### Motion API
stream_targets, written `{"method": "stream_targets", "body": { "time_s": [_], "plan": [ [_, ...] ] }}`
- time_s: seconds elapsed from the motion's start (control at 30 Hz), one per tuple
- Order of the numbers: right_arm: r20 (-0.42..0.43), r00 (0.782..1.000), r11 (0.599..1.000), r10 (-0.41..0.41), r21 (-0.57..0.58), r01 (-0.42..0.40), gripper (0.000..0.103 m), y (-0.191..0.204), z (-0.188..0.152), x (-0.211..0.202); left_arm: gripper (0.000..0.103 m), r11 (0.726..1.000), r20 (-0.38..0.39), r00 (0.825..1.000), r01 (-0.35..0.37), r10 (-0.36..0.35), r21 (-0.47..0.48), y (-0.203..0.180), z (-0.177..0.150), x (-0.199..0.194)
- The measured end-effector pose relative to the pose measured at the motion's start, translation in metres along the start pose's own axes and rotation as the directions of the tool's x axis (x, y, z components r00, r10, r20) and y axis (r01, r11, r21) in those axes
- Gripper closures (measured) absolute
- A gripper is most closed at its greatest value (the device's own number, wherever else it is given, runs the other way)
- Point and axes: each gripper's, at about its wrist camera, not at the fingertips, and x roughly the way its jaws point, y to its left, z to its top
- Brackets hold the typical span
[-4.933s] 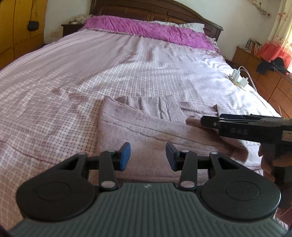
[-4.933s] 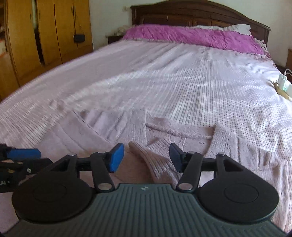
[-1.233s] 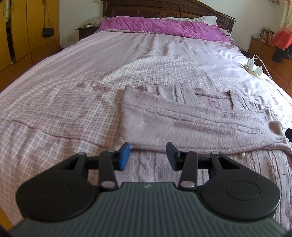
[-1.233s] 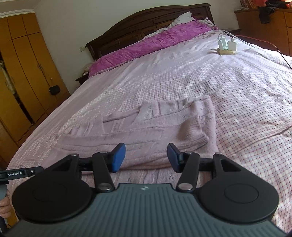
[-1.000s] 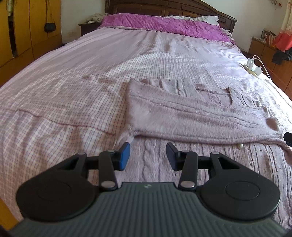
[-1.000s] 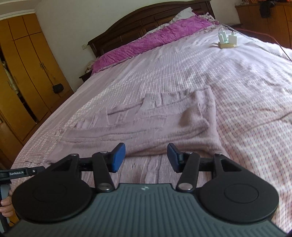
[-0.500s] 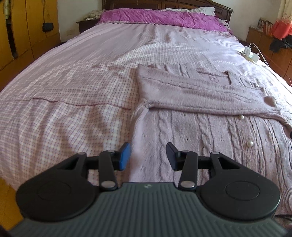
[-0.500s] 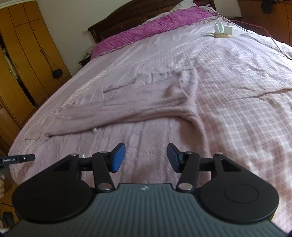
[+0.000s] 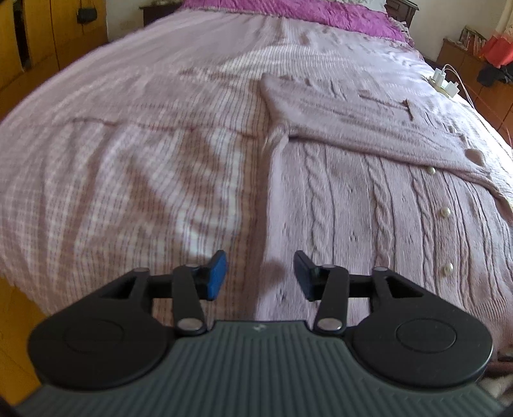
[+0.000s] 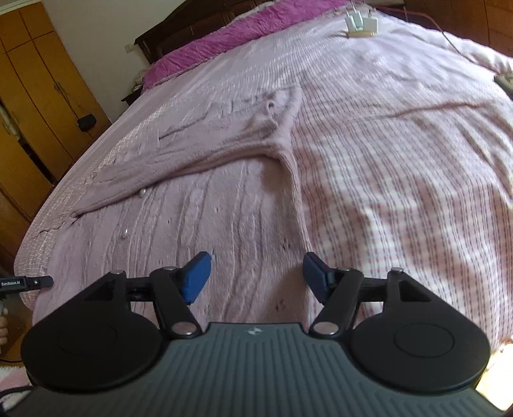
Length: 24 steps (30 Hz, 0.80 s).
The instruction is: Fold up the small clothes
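A pale pink cable-knit cardigan (image 9: 368, 192) lies flat near the foot of the bed (image 9: 144, 144), its sleeves folded across the upper part, pearl buttons (image 9: 445, 211) running down toward the near hem. Its left side edge runs straight toward the left tool (image 9: 259, 277), with wide checked bedspread free on that side out to the mattress edge; in the right wrist view the other side edge ends just beside the right tool (image 10: 256, 277), with open bedspread beyond. Both tools hover low over the near hem, fingers spread apart, gripping nothing. A power strip (image 10: 360, 22) sits well apart near the pillows.
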Motion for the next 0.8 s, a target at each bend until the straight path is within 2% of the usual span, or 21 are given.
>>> {"method": "stream_targets", "body": {
  "time_s": [0.27,0.57,0.67,0.73,0.8],
  "plan": [
    [-0.057,0.998,0.999,0.002,-0.05,-0.005,0.032,0.004,-0.014,-0.003,0.049,1.0,-0.025,0.999,0.031,-0.031,-0.003,0.007,-0.013,0.0],
    [-0.119,0.993,0.995,0.026,-0.096,-0.038,0.032,0.004,-0.022,-0.015,0.049,1.0,-0.035,0.999,0.027,-0.027,-0.002,0.019,-0.017,-0.009],
    [-0.141,0.988,0.995,0.057,-0.075,-0.068,0.032,-0.001,-0.021,-0.018,0.049,0.993,-0.034,0.993,0.113,-0.114,-0.028,0.024,-0.02,-0.01],
    [-0.145,0.986,0.994,0.077,-0.061,-0.086,0.032,-0.004,-0.02,-0.017,0.049,0.98,-0.035,0.98,0.191,-0.194,-0.057,0.027,-0.022,-0.009],
    [-0.148,0.983,0.992,0.105,-0.049,-0.113,0.032,-0.005,-0.019,-0.015,0.048,0.972,-0.037,0.973,0.226,-0.228,-0.062,0.025,-0.023,-0.006]
  ]
}}
